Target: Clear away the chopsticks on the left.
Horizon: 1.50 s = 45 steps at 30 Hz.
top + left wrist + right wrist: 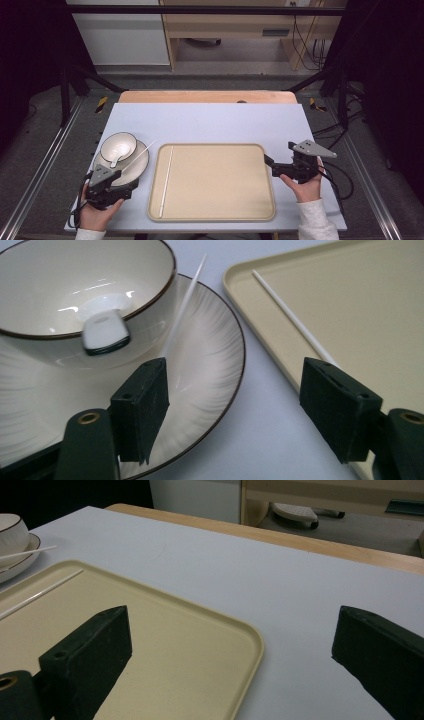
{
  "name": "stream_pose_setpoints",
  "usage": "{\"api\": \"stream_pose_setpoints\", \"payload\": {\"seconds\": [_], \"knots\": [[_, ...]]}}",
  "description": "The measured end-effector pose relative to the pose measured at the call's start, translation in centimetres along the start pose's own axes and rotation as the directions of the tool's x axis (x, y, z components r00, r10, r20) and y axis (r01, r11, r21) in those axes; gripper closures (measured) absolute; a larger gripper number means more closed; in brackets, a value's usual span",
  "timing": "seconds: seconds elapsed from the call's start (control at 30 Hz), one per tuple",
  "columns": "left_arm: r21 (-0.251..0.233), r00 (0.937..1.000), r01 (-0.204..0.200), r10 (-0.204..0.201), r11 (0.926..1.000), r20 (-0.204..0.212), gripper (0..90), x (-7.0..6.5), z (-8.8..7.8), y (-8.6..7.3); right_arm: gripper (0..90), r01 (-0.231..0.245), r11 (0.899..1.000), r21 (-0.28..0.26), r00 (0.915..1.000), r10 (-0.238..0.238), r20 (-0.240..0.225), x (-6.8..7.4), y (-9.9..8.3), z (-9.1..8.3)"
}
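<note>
At left, my left gripper (121, 176) hangs released over the plate (210, 405) holding bowl (118, 145) and one chopstick (186, 302), its mate (166, 180) already on the tray (250, 212), right gripper (272, 161) released beside it; one left, I judge.

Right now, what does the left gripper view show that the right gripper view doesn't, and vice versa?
Left gripper view alone: the spoon lying inside the bowl, and the plate's ribbed surface up close, with one pad of the open left gripper over that plate.

Right gripper view alone: the tray's far right corner, the table's wooden far edge, and the floor beyond.

Both: bowl, plate, tray, a chopstick in the tray and another resting on the plate.
</note>
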<state>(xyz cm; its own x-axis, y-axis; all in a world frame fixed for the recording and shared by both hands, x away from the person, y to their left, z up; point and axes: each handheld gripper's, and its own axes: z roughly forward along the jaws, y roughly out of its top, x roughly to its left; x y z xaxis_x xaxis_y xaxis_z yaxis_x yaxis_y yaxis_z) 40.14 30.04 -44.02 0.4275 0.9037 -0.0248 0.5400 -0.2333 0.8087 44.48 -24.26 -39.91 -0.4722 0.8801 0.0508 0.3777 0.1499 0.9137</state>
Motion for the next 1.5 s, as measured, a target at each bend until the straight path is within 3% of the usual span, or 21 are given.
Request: {"api": "stream_pose_setpoints", "payload": {"seconds": [0.2,0.33,0.47,0.5,0.73,1.07,1.5], "knots": [[0.018,0.9996,0.003,-0.003,0.9998,-0.028,30.1,1.6,0.3,0.0,3.3,0.004,1.000,0.002,1.0000,-0.004,-0.002,0.0,0.0,0.1],[0.047,0.9990,0.002,0.001,0.9989,-0.046,36.4,2.5,0.9,-0.1,3.3,0.009,1.000,0.014,1.0000,-0.009,-0.003,0.0,-0.1,0.3],[0.082,0.9984,-0.014,0.018,0.9965,-0.053,40.9,2.9,1.9,-0.1,3.4,0.010,1.000,0.018,0.9999,-0.010,-0.004,0.1,-0.1,0.4],[0.105,0.9975,-0.035,0.041,0.9939,-0.057,44.8,3.0,2.2,0.0,3.4,0.011,1.000,0.020,0.9999,-0.011,-0.005,0.1,-0.1,0.5],[0.155,0.9957,-0.059,0.069,0.9862,-0.061,57.2,3.1,3.2,0.3,3.4,0.014,1.000,0.024,0.9999,-0.014,-0.004,0.1,-0.2,0.6],[0.182,0.9954,-0.063,0.075,0.9813,-0.059,73.6,3.5,3.5,0.4,3.4,0.016,0.999,0.032,0.9998,-0.016,-0.007,0.2,-0.2,0.7],[0.199,0.9938,-0.091,0.102,0.9757,-0.045,83.1,3.0,3.7,0.6,3.4,0.020,0.999,0.037,0.9998,-0.020,-0.008,0.1,-0.3,0.8]]}}
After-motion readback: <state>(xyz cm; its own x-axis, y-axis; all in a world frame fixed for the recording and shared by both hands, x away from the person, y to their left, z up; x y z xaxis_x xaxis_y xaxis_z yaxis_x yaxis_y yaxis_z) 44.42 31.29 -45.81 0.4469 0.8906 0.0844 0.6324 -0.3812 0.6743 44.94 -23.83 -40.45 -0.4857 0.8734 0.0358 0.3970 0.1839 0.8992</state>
